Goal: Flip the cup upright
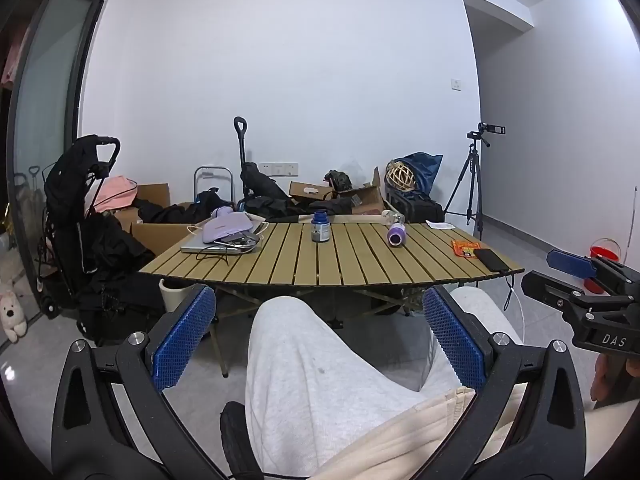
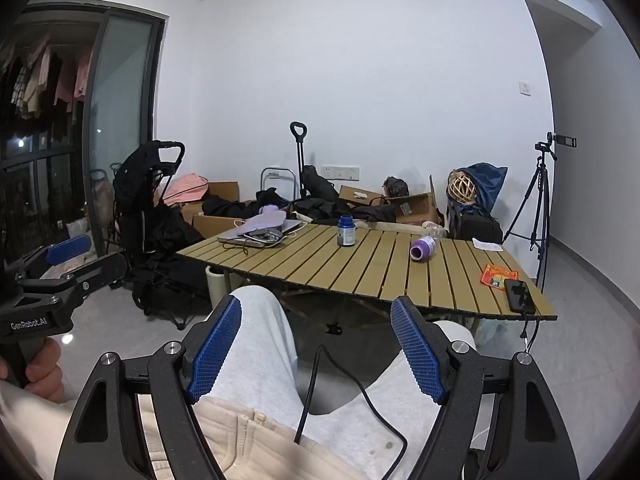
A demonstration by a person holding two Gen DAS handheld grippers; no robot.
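The purple cup [image 2: 422,248] lies on its side right of centre on the desk [image 2: 372,276], probably mouth toward the camera. Both the left gripper [image 1: 320,340] and right gripper [image 2: 316,344] hang spread wide and empty over the lap, well short of it, ready to reach.

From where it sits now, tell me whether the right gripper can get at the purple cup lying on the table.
Probably yes, after a forward reach. The right gripper is open and empty over the person's lap, short of the table. The purple cup lies on its side with bare slats before it.
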